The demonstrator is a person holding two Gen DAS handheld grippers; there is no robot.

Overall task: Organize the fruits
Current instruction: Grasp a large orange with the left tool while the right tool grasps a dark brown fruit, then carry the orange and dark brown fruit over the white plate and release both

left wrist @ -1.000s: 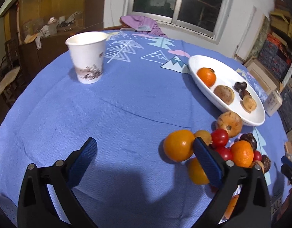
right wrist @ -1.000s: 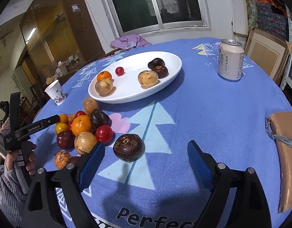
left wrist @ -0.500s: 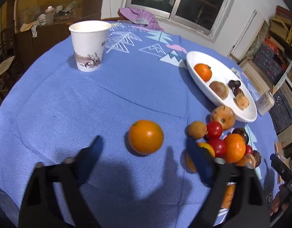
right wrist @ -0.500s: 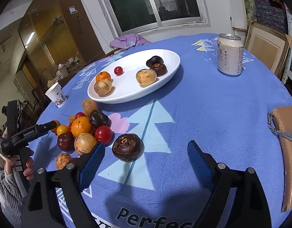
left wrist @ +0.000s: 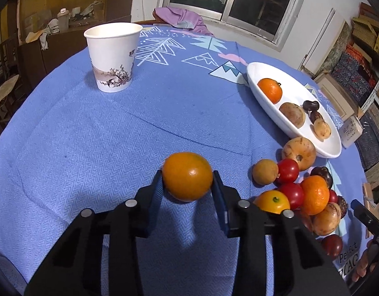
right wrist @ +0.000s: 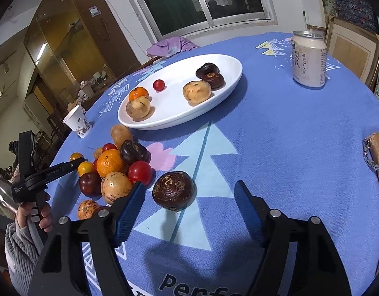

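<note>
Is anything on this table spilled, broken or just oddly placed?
Nothing is spilled or broken. The paper cup and the drink can stand upright. The one untidy thing is the fruit pile lying loose on the cloth beside the white dish.

drink can (left wrist: 351,133): mostly hidden behind the white plate (left wrist: 268,103) rim
brown pouch (right wrist: 378,172): cut off at the right edge
fruit pile (left wrist: 312,197): far side overlapped (can't count them)
left gripper (right wrist: 76,164): fingertips hidden among fruit

A lived-in home dining room: a round table under a blue printed tablecloth (right wrist: 288,128), a glass-fronted wooden cabinet (right wrist: 66,46), a sliding window (right wrist: 201,0), and stacked boxes (left wrist: 364,32).
</note>
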